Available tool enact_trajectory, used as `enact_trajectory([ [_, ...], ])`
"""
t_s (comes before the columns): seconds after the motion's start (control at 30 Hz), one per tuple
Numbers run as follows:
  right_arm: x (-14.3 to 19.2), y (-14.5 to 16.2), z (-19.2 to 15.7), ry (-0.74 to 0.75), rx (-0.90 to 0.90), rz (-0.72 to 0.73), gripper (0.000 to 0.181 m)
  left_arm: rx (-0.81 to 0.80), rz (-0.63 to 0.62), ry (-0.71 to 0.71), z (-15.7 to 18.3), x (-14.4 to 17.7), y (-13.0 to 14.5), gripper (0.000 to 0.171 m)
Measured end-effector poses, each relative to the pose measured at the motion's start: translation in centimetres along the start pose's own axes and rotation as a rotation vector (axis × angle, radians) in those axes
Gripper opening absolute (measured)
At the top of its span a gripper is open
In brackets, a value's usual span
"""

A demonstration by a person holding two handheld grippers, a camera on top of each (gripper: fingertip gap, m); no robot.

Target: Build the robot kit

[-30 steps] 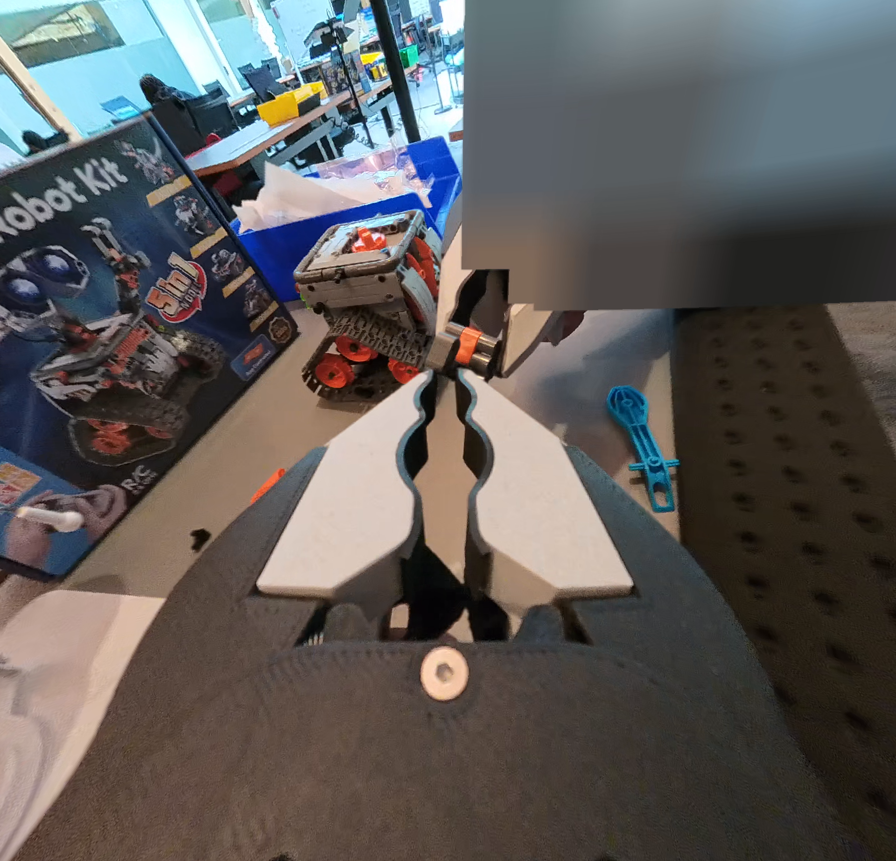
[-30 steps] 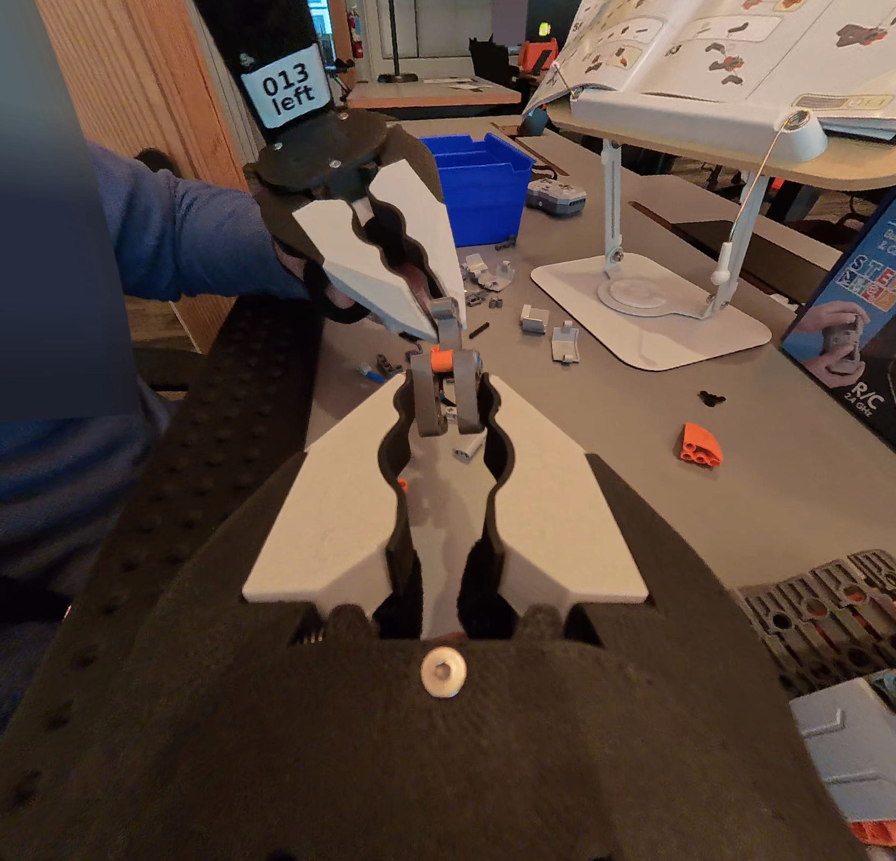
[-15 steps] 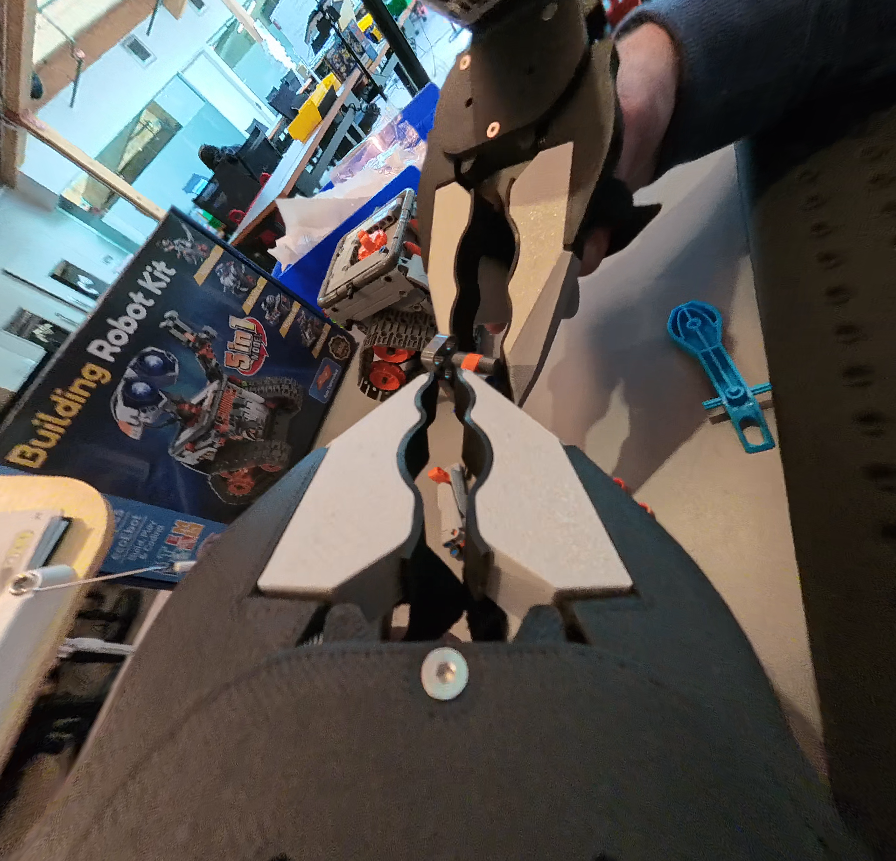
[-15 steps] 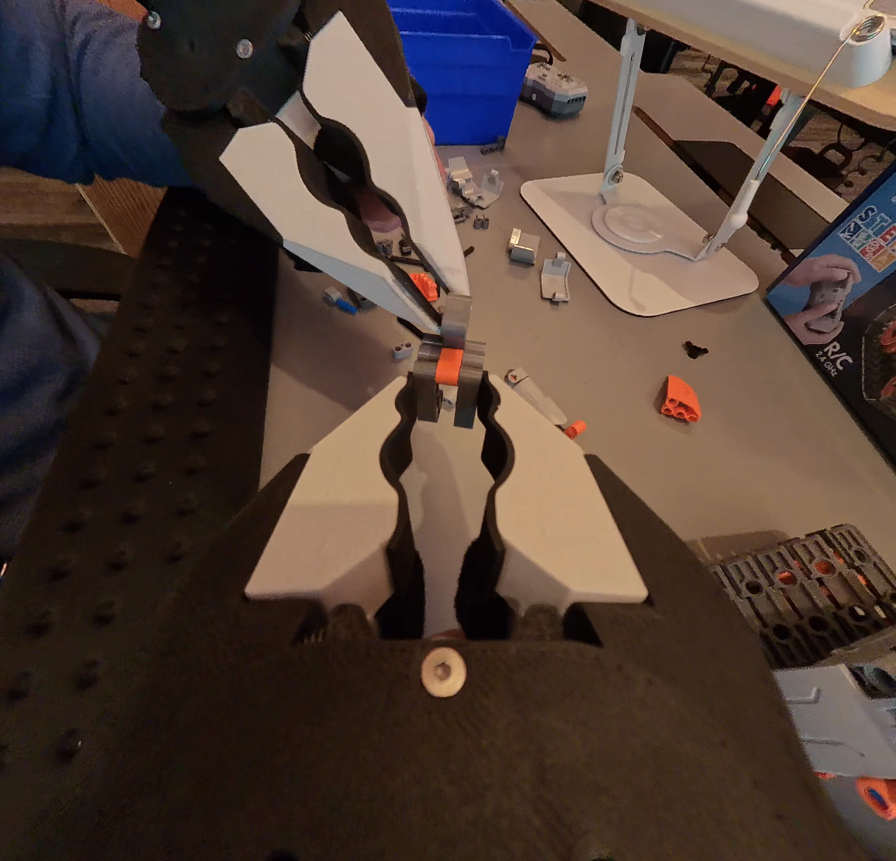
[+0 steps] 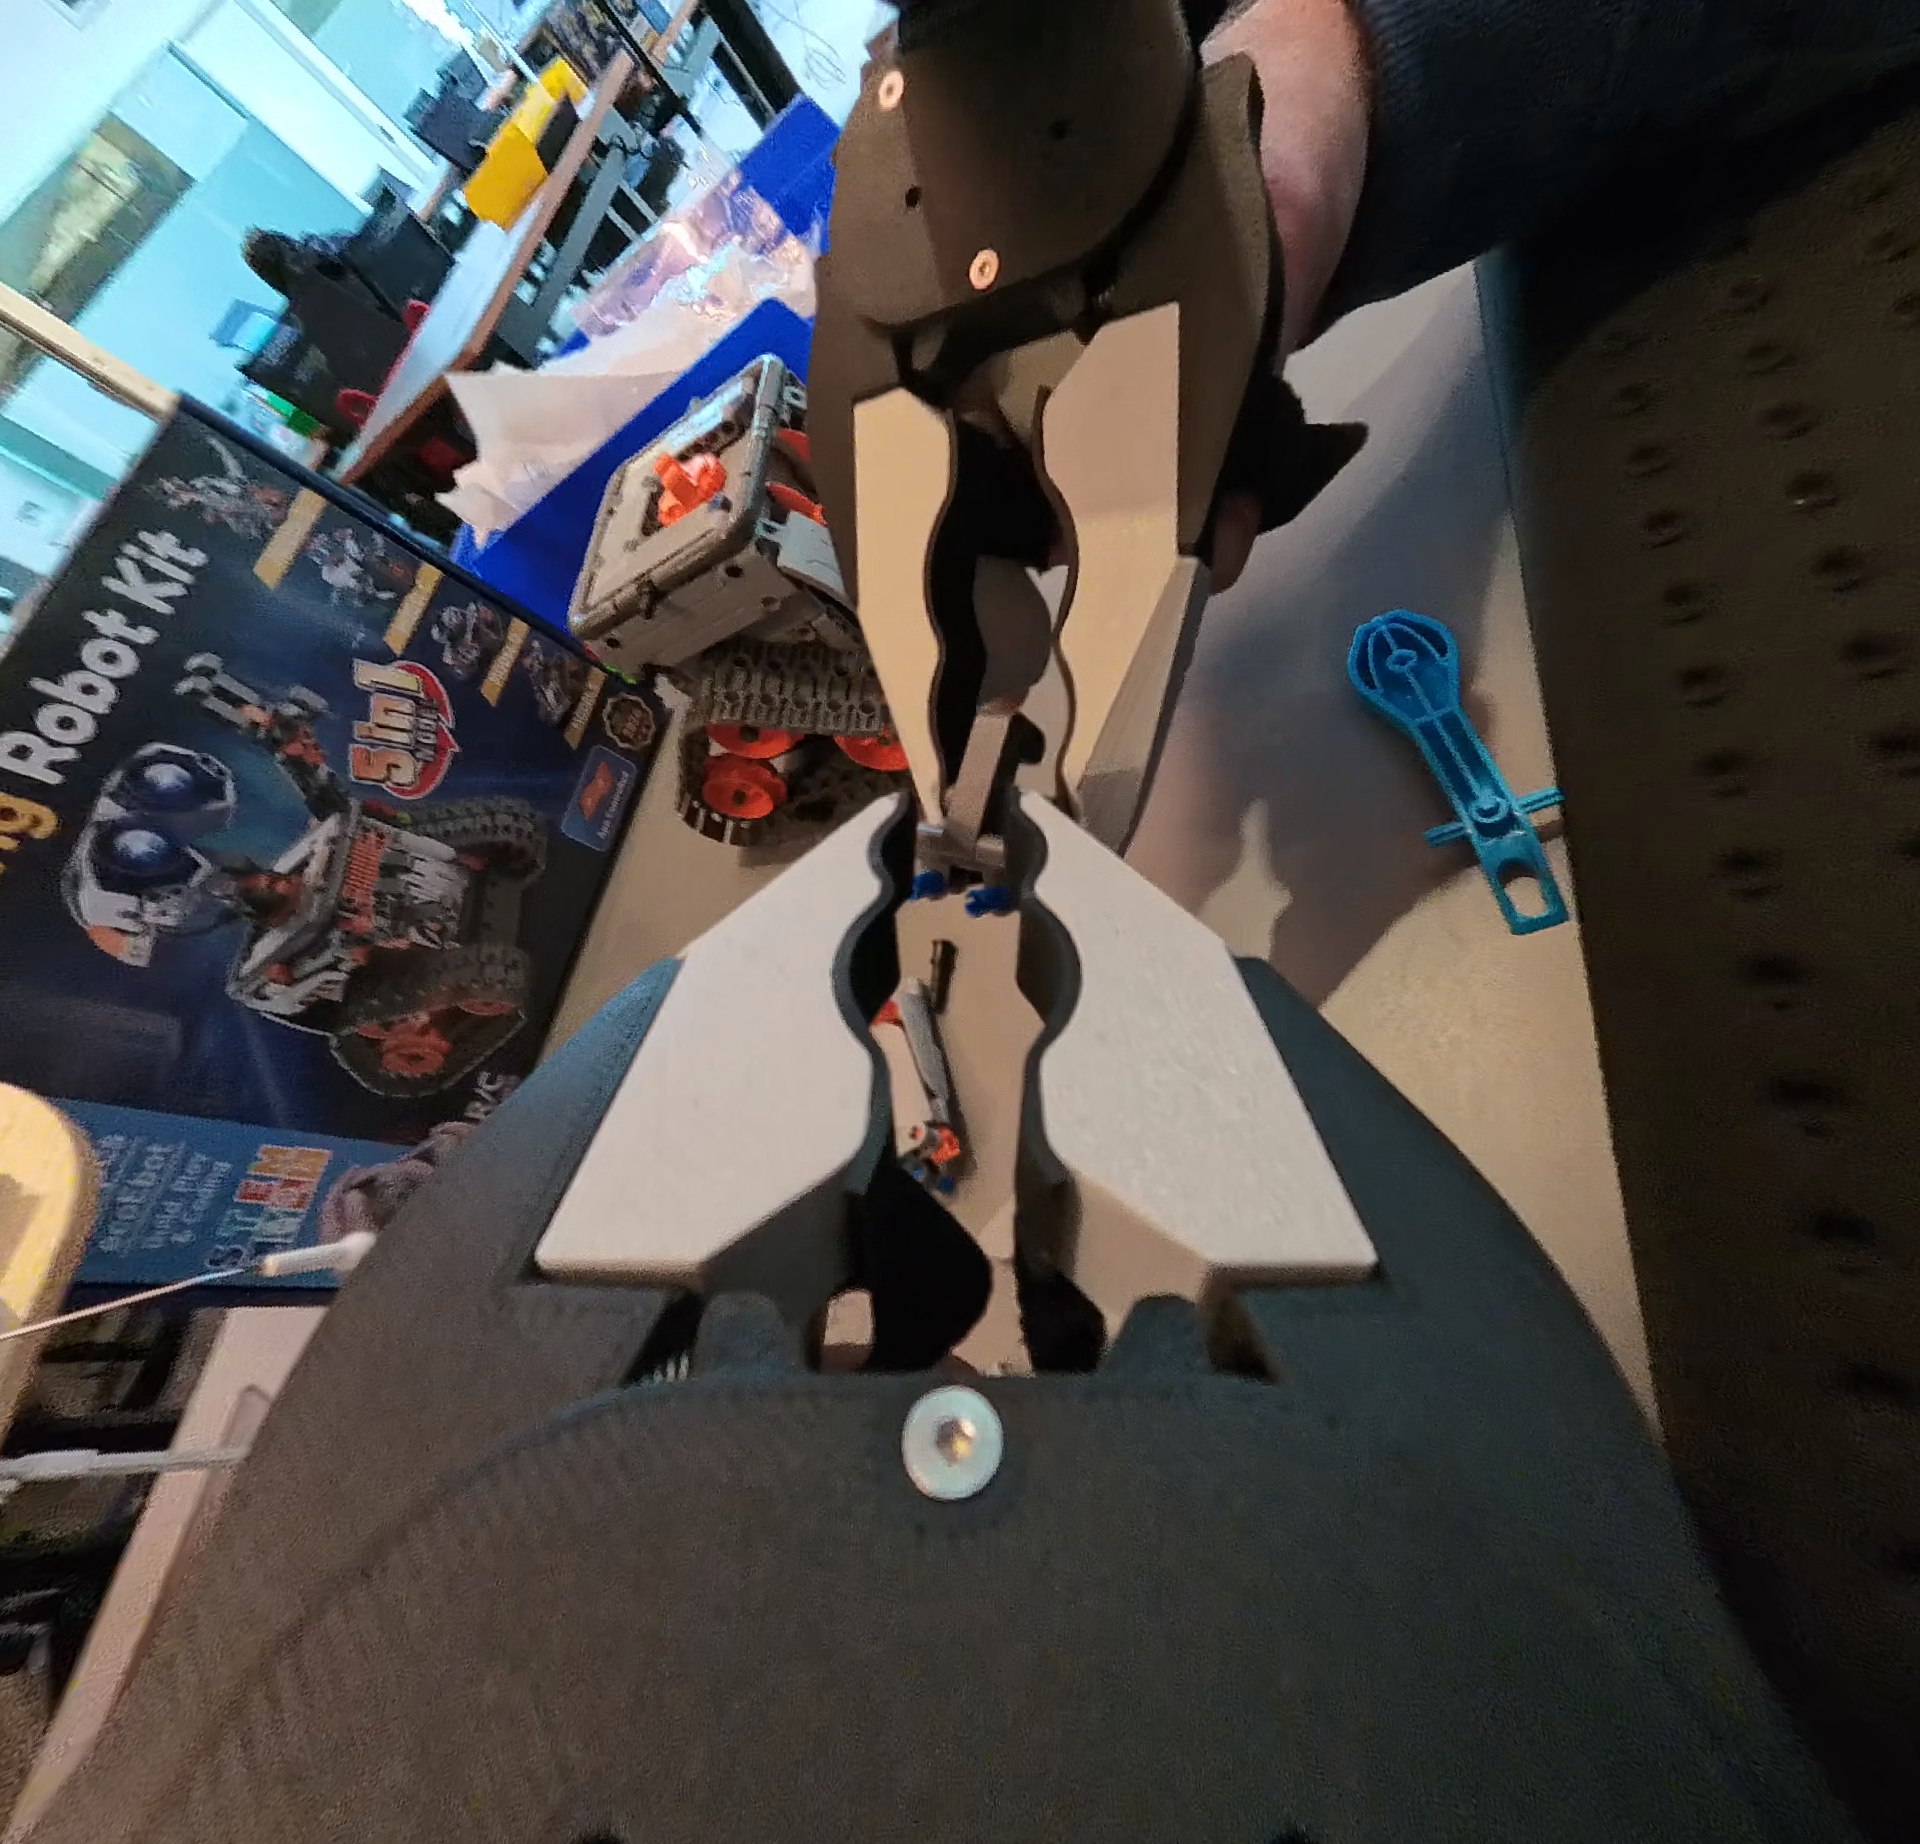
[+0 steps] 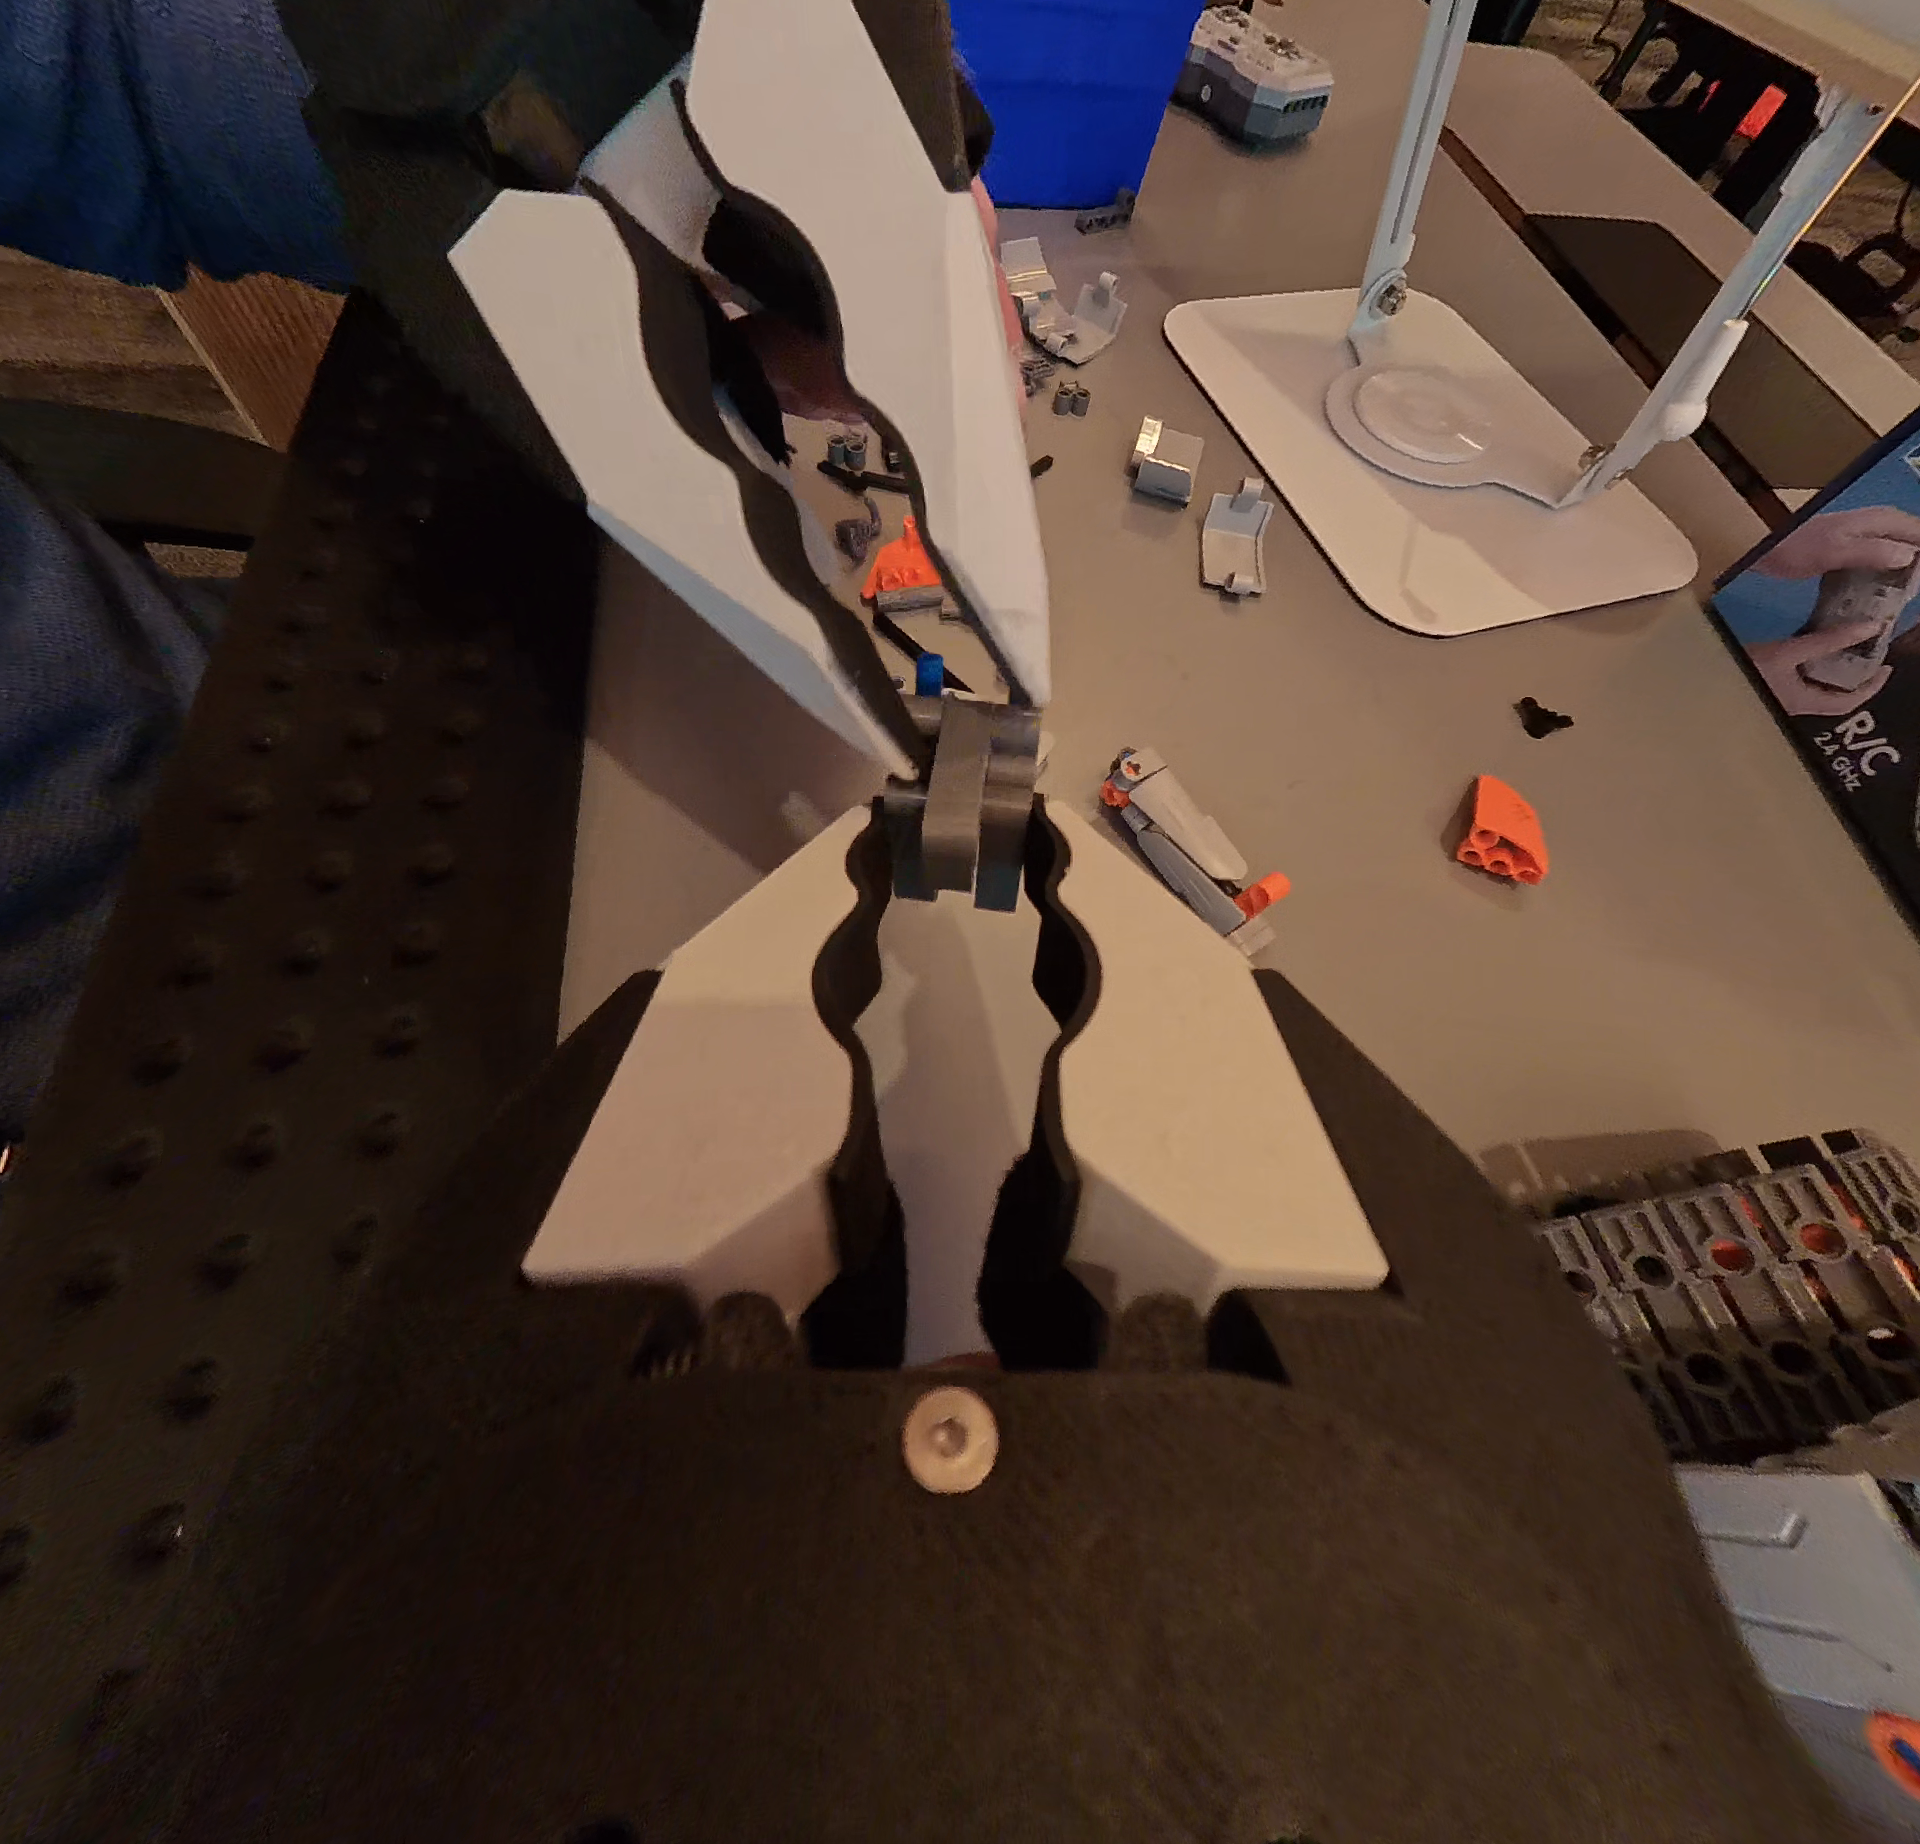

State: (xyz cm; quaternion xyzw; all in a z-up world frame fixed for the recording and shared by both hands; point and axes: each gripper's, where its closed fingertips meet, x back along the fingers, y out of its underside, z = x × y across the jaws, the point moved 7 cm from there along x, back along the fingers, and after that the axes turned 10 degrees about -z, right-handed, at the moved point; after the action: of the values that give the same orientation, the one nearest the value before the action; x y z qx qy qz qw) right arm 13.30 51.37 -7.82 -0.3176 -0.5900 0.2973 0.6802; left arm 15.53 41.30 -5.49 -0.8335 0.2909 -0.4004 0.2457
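A grey bench (image 6: 1351,755) carries one dark-blue kit box (image 5: 260,807), one blue bin (image 6: 1060,59), one white stand base (image 6: 1434,464) and one tracked grey-and-orange vehicle (image 5: 727,610). Above it, two hand-held grippers meet tip to tip: the right gripper (image 6: 961,838) has its fingers clenched on a small grey brick assembly (image 6: 961,807), and the left gripper (image 5: 961,838) has its fingers closed on the same piece from the opposite side. One blue lever tool (image 5: 1455,755), one orange wedge brick (image 6: 1496,828) and one grey-and-orange rod piece (image 6: 1184,849) lie loose nearby.
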Motion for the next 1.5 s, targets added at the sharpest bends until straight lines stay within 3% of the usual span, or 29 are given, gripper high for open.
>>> enact_trajectory([
  [0.3, -0.1, -0.1, -0.7, 0.002, 0.080, -0.042, 0.024, 0.090, -0.024, 0.132, -0.1, 0.8, 0.5, 0.024],
  [0.57, -0.1, -0.4, -1.9, 0.024, 0.188, -0.088, 0.023, 0.119, -0.046, 0.230, 1.0, 0.7, 1.1, 0.021],
  [0.97, -1.3, -0.7, -2.8, 0.039, 0.306, -0.294, 0.023, 0.125, -0.036, 0.174, 2.3, 0.7, 2.4, 0.019],
  [1.2, -1.5, -1.7, -2.5, 0.062, 0.355, -0.349, 0.023, 0.077, -0.018, 0.116, 2.5, 1.0, 1.8, 0.006],
  [1.37, -0.1, -2.6, -0.8, 0.080, 0.206, -0.143, 0.041, 0.302, 0.161, 0.081, 0.2, 2.6, 2.2, 0.006],
  [1.5, 0.4, -2.5, -0.4, -0.078, 0.042, 0.120, 0.046, 0.499, 0.356, 0.161, -0.8, 3.6, 2.3, 0.006],
])
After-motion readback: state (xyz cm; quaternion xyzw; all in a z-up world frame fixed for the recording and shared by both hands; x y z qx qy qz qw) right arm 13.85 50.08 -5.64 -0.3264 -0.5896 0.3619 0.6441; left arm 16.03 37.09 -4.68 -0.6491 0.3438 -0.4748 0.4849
